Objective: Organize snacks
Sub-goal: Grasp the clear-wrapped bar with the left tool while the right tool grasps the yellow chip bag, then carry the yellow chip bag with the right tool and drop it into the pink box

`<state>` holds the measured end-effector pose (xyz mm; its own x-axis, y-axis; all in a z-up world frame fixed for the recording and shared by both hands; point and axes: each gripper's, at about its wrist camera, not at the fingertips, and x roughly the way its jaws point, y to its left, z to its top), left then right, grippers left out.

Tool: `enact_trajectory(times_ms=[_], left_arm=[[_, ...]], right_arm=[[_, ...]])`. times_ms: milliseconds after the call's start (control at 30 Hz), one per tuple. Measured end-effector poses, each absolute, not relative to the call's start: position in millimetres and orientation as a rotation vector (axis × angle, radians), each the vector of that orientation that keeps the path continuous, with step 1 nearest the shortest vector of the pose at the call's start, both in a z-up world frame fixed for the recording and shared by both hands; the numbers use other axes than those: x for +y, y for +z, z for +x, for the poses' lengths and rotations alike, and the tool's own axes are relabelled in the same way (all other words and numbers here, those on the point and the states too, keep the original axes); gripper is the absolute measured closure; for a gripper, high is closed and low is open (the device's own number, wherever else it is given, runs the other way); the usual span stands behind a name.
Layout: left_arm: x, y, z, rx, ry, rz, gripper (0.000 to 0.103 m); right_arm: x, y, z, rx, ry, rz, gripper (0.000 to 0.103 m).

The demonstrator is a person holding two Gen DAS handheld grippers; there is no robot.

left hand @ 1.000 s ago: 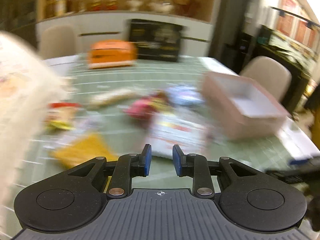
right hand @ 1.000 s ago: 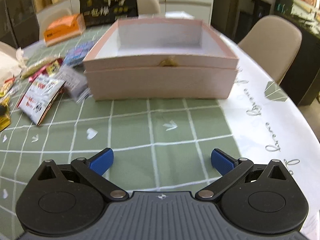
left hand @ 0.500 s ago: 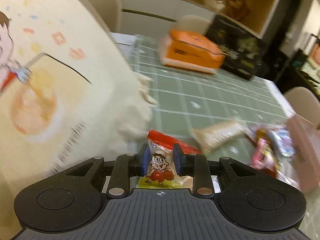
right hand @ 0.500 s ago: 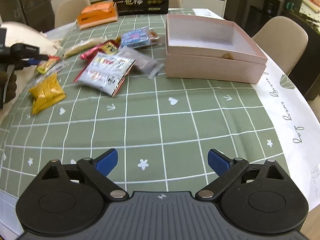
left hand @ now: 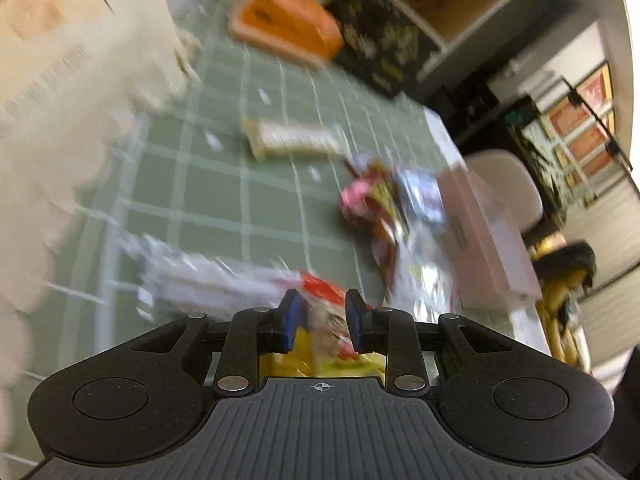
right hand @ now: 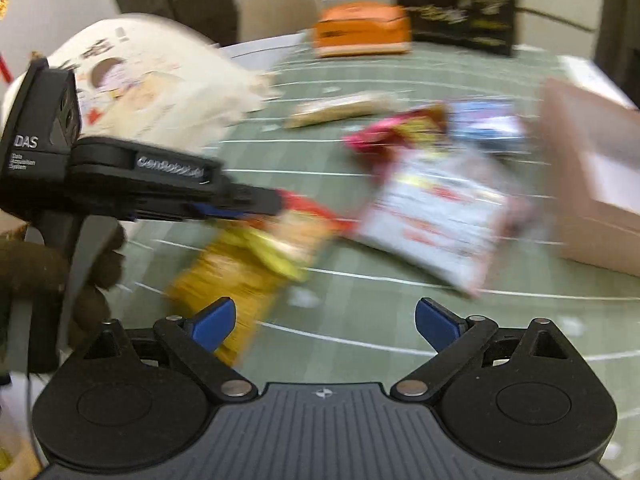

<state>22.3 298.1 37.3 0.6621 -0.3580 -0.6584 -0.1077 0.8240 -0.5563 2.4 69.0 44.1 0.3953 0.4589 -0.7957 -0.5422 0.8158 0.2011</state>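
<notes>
My left gripper (left hand: 320,312) is shut on a small red-and-yellow cartoon snack packet (left hand: 322,332). The right wrist view shows that gripper (right hand: 276,204) from the side, gripping the packet (right hand: 288,236) by its red top, just over the green checked tablecloth (right hand: 360,308). My right gripper (right hand: 324,316) stands open near the table's front with nothing between its fingers; a yellow snack bag (right hand: 232,280) lies just beyond its left finger. The open pink box (right hand: 592,184) (left hand: 492,236) sits at the right. Both views are blurred.
Between the grippers and the box lie a white-and-red bag (right hand: 436,216), a pink-red packet (right hand: 384,132), a blue packet (right hand: 484,120) and a long beige bar (right hand: 340,110). A big cream bag (right hand: 160,92) fills the left. An orange box (right hand: 360,30) and a black box (right hand: 456,8) stand at the back.
The left gripper swung left, came round the red-and-yellow packet, and now turns right with it, rolled. The right gripper drew back from the pink box and swung left over the snacks.
</notes>
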Motion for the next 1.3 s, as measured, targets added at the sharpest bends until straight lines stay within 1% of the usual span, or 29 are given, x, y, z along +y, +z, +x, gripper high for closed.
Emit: enact_trajectory(times_ms=[133, 200, 233, 267, 300, 333, 367, 533, 667, 733, 767, 800, 867, 933, 967, 1000, 1033, 1067, 1133, 1233, 1267, 1300], left_arm=[[324.5, 48.3, 21.7, 0.811, -0.017, -0.532, 0.074], [331.7, 41.9, 31.2, 0.83, 0.004, -0.511, 0.074], [331.8, 37.5, 35.6, 0.841, -0.004, -0.498, 0.074], [329.7, 32.3, 43.0, 0.855, -0.017, -0.481, 0.074], [325.5, 25.8, 48.8, 0.871, -0.028, -0.45, 0.074], [323.1, 23.5, 51.7, 0.879, -0.039, -0.424, 0.075], [320.4, 24.1, 42.3, 0.873, -0.058, -0.401, 0.075], [282.8, 25.2, 19.1, 0.946, -0.237, -0.319, 0.075], [243.8, 32.2, -2.9, 0.943, -0.315, -0.144, 0.07], [235.2, 40.5, -15.4, 0.917, -0.3, -0.095, 0.07], [231.1, 44.2, -19.3, 0.909, -0.284, -0.079, 0.07], [228.2, 45.8, -20.9, 0.914, -0.273, -0.076, 0.07], [218.3, 42.6, -19.5, 0.943, -0.261, -0.062, 0.07], [205.0, 39.9, -16.2, 0.934, -0.226, 0.003, 0.07], [201.1, 40.1, -13.6, 0.937, -0.209, 0.031, 0.069], [196.6, 40.0, -11.3, 0.943, -0.19, 0.046, 0.069], [194.7, 38.9, -7.5, 0.951, -0.176, 0.05, 0.065], [193.6, 37.0, -4.0, 0.965, -0.16, 0.058, 0.057], [193.4, 31.8, 1.1, 1.003, -0.129, 0.061, 0.05], [192.4, 32.2, -6.2, 1.008, -0.109, 0.078, 0.05], [194.0, 32.3, -9.7, 1.007, -0.113, 0.066, 0.054], [194.9, 32.9, -12.9, 1.005, -0.12, 0.052, 0.056]], right_arm=[[120.7, 30.0, 7.5, 1.042, 0.625, -0.034, 0.006], [139.1, 21.6, 9.4, 1.044, 0.595, -0.058, 0.011], [143.8, 20.6, 6.1, 1.02, 0.574, -0.09, 0.014], [146.7, 20.9, 1.9, 0.999, 0.552, -0.139, 0.026], [143.1, 22.4, -2.0, 0.989, 0.558, -0.167, 0.031], [135.7, 24.2, -4.8, 0.992, 0.579, -0.174, 0.042], [124.2, 25.1, -6.2, 1.009, 0.582, -0.171, 0.043], [45.7, 27.2, -14.5, 1.035, 0.436, -0.143, 0.043], [-15.3, 28.7, -25.3, 1.054, 0.314, -0.068, 0.042], [-34.2, 28.9, -33.9, 1.05, 0.28, -0.038, 0.035], [-40.0, 29.0, -35.1, 1.045, 0.271, -0.024, 0.029], [-47.7, 29.1, -37.5, 1.037, 0.258, -0.007, 0.026], [-54.6, 28.7, -39.1, 1.034, 0.249, 0.03, 0.026], [-59.4, 25.4, -39.2, 1.043, 0.248, 0.082, 0.025], [-60.4, 23.2, -37.7, 1.047, 0.247, 0.106, 0.021], [-58.6, 22.8, -35.9, 1.038, 0.245, 0.119, 0.019], [-57.6, 22.5, -36.0, 1.037, 0.243, 0.127, 0.018], [-54.3, 21.9, -33.9, 1.033, 0.24, 0.125, 0.017], [-45.7, 20.2, -27.4, 1.02, 0.222, 0.103, 0.015], [-31.1, 17.5, -24.8, 1.019, 0.202, 0.018, 0.014], [-27.0, 17.1, -25.6, 1.024, 0.204, -0.023, 0.014], [-23.4, 15.8, -27.6, 1.023, 0.209, -0.071, 0.014]])
